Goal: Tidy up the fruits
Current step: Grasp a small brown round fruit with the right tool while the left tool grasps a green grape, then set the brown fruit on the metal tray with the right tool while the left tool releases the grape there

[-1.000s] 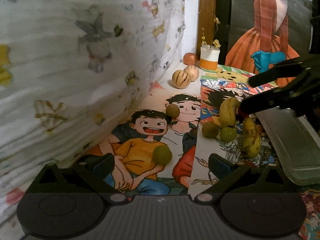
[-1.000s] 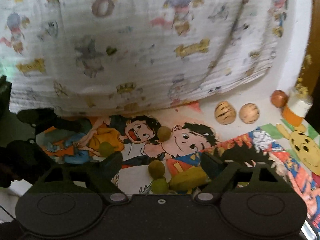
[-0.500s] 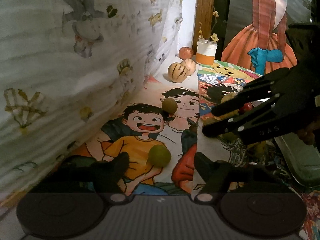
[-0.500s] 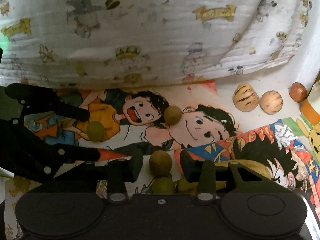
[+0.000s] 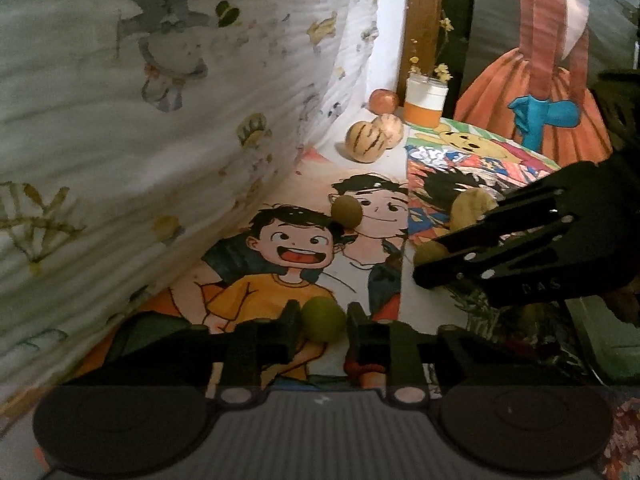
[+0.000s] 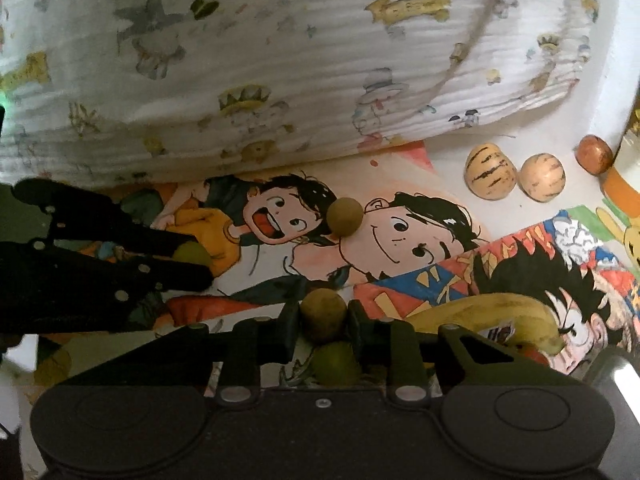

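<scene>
The left gripper (image 5: 322,322) has just been closing and now pinches a round green fruit (image 5: 322,317) between its two pads, low on the cartoon-printed cloth (image 5: 280,276) over the drawing of the boy in the yellow shirt. The right gripper (image 6: 323,318) has likewise just been closing, and its pads clamp a duller olive fruit (image 6: 322,314) sitting on the seam where that cloth meets the comic-print sheet (image 6: 520,276). Crowded just behind that grip, almost under the tool's body, lies another green fruit (image 6: 335,362), and a yellow banana (image 6: 492,314) curves just beside the right-hand finger, partly hidden by it. Seen from the left wrist, the right gripper reaches in from the right edge and covers most of this cluster. Farther in, a brownish round fruit (image 6: 345,216) rests alone between the two drawn faces, apart from both claws. A patterned white fabric (image 6: 280,64) drapes down along the far side of the cloth. In the far corner stand two striped pale melons (image 6: 490,176), touching, then a reddish fruit (image 6: 594,155) and an orange-and-white cup (image 5: 425,101) holding small yellow flowers.
</scene>
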The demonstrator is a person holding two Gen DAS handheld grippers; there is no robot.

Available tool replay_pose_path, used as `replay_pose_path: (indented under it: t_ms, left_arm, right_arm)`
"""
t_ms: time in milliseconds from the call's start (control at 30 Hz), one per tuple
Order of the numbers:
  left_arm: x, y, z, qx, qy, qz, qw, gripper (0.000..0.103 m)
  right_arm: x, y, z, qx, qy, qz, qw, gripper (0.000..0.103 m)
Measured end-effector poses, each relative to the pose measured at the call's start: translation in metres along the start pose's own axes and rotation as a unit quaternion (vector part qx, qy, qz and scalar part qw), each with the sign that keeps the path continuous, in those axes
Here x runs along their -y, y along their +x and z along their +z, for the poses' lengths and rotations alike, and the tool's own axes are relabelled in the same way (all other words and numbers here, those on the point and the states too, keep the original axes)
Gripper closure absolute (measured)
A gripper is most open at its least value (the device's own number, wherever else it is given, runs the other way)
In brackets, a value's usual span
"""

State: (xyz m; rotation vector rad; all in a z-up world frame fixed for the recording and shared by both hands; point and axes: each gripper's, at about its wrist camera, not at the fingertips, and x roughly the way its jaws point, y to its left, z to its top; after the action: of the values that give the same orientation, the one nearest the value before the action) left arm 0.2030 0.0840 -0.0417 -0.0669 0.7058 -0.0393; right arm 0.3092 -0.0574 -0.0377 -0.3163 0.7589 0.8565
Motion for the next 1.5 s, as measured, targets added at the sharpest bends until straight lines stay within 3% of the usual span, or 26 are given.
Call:
replay_pose_path:
  t_ms: [267, 600, 733, 933, 1200, 1500]
  left_arm:
    - [0.012, -0.01, 0.014, 0.005, -0.039, -0.008, 0.9992, 0.076]
    - [0.077, -0.001, 0.05, 0.029, -0.054, -0.039, 0.9973, 0.076]
    - [0.11, 0.014, 0.058, 0.024, -0.055, -0.061, 0.9964, 0.076]
    - [0.158, 0.041, 0.06, 0.008, -0.016, -0.094, 0.9954, 0.076]
    - [0.191, 0.071, 0.055, -0.016, 0.009, -0.12, 0.9926, 0.076]
    - [0.205, 0.09, 0.053, -0.03, 0.022, -0.129, 0.9909, 0.076]
  right_arm:
    - [0.021, -0.053, -0.011, 0.08, 0.065, -0.015, 0.995, 0.075]
    - [0.092, -0.112, -0.051, 0.121, 0.135, -0.115, 0.977, 0.075]
    - [0.118, -0.127, -0.072, 0.119, 0.156, -0.163, 0.967, 0.075]
    - [0.15, -0.129, -0.105, 0.095, 0.192, -0.205, 0.955, 0.075]
    - [0.168, -0.122, -0.123, 0.073, 0.213, -0.235, 0.945, 0.075]
    - [0.173, -0.113, -0.128, 0.06, 0.219, -0.24, 0.944, 0.075]
